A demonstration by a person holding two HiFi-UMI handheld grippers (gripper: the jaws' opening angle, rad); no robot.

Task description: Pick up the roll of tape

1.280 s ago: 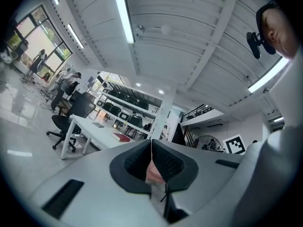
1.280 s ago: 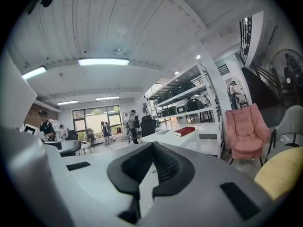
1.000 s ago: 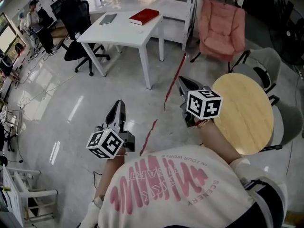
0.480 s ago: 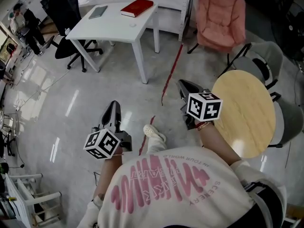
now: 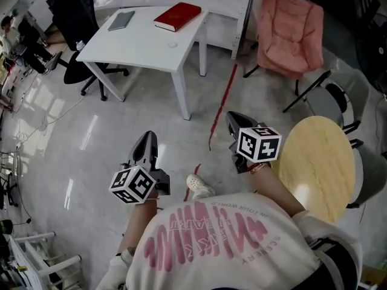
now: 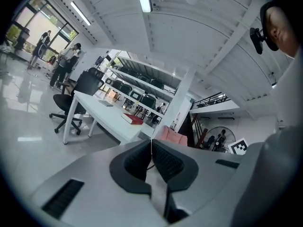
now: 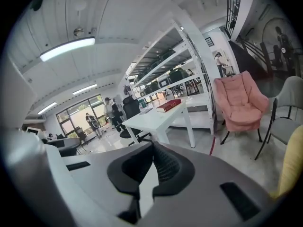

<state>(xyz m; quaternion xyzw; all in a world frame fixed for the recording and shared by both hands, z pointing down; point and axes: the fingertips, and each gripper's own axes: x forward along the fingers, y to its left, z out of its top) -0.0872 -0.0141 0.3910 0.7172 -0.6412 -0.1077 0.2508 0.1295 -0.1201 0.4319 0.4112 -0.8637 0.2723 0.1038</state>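
**Both grippers shut and empty, well short of the table**

We stand on a glossy grey floor [image 5: 121, 138] and look steeply down over our own arms. Ahead of us is a white table [image 5: 145, 50], and at our right a round wooden table [image 5: 320, 162] with grey chairs behind it. A pink chair [image 5: 290, 29] sits beyond that, next to the white table's right end. A black office chair [image 5: 72, 17] stands at the table's far left side. A thin red line [image 5: 224, 101] runs along the floor from the table towards our shoe [image 5: 198, 187].

We hold both grippers in the air above the floor, well apart from the white table and pointing roughly towards it. The left gripper [image 5: 149, 138] has its jaws pressed together with nothing between them, as its own view [image 6: 151, 142] shows plainly. The right gripper [image 5: 231, 116] is the same in its own view [image 7: 152, 145]: jaws together, nothing held.

On the white table lie a red book [image 5: 177, 16] near the far edge and a grey tablet [image 5: 121, 20] to its left. Nearer us than the book, a small pale ring [image 5: 173, 44] rests on the tabletop. We take it for the roll of tape, though it is too small to be sure.
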